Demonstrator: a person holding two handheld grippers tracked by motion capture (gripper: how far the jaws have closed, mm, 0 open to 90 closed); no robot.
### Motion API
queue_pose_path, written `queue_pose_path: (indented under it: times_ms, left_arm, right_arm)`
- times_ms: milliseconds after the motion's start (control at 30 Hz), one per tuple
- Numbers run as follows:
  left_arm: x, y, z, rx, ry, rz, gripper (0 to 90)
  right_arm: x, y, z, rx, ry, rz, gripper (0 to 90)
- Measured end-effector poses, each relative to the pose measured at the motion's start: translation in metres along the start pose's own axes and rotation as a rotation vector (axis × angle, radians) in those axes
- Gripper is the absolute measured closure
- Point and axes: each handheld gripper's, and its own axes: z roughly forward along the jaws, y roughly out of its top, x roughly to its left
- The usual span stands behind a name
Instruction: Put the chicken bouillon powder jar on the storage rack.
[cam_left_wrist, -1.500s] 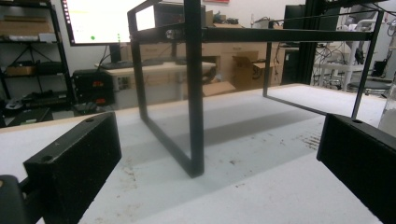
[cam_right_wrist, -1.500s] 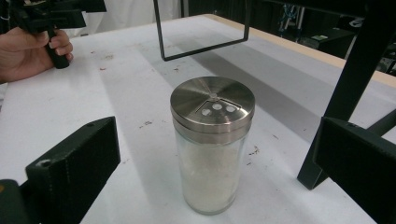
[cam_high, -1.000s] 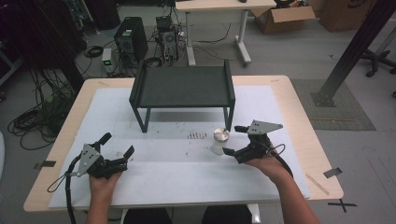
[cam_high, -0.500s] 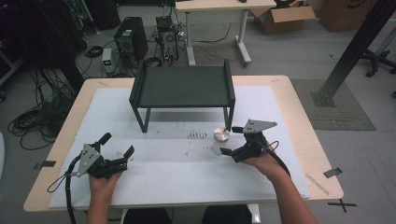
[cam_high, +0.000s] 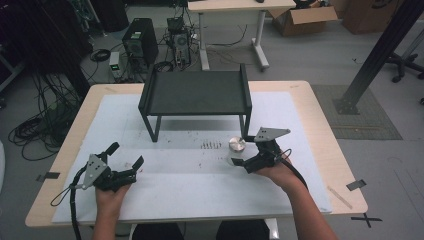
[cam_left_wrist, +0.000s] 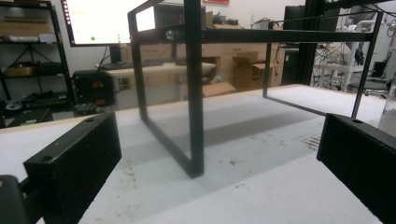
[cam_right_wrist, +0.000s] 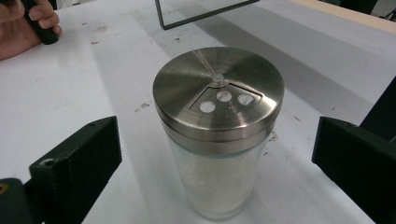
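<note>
A glass shaker (cam_high: 236, 146) with a steel perforated lid, holding white grains, stands upright on the white mat in front of the black metal stand (cam_high: 195, 95). My right gripper (cam_high: 242, 150) is open, one jaw on either side of the shaker without touching it. The right gripper view shows the shaker (cam_right_wrist: 218, 135) centred between the wide-apart jaws of that gripper (cam_right_wrist: 217, 170). At the near left of the mat my left gripper (cam_high: 125, 155) is open and holds nothing. The left gripper view has that gripper (cam_left_wrist: 217, 168) facing the stand's leg (cam_left_wrist: 194, 93), with the shaker (cam_left_wrist: 390, 112) at the right edge.
The white mat (cam_high: 310, 125) covers most of the wooden table (cam_high: 327, 135). Small dark specks (cam_high: 211, 145) lie on the mat left of the shaker. A person's left hand (cam_right_wrist: 23, 23) shows in the top-left corner of the right gripper view. Beyond the table are computers, cables and a desk.
My right gripper has moved left towards the shaker, which now stands between its open jaws. The left gripper has stayed put.
</note>
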Motion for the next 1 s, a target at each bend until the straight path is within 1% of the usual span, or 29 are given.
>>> queue_pose_path:
  times_ms: [300,533,733,767,1000]
  left_arm:
    - [0.0,0.0,0.0,0.0,0.001,0.002,0.2]
    - [0.0,0.0,0.0,-0.001,-0.001,0.002,0.2]
    - [0.0,0.0,0.0,0.0,-0.001,0.002,0.2]
    - [0.0,0.0,0.0,0.0,-0.001,0.002,0.2]
    - [0.0,0.0,0.0,-0.001,-0.001,0.002,0.2]
  right_arm:
    - [-0.001,0.002,0.006,0.017,-0.001,0.006,2.1]
    - [-0.002,0.003,0.01,0.036,-0.006,0.009,5.3]
    - [-0.002,0.002,0.012,0.058,-0.009,0.01,9.5]
    - [-0.002,0.003,0.012,0.06,-0.006,0.008,11.4]
    - [-0.003,0.002,0.013,0.071,-0.014,0.008,17.1]
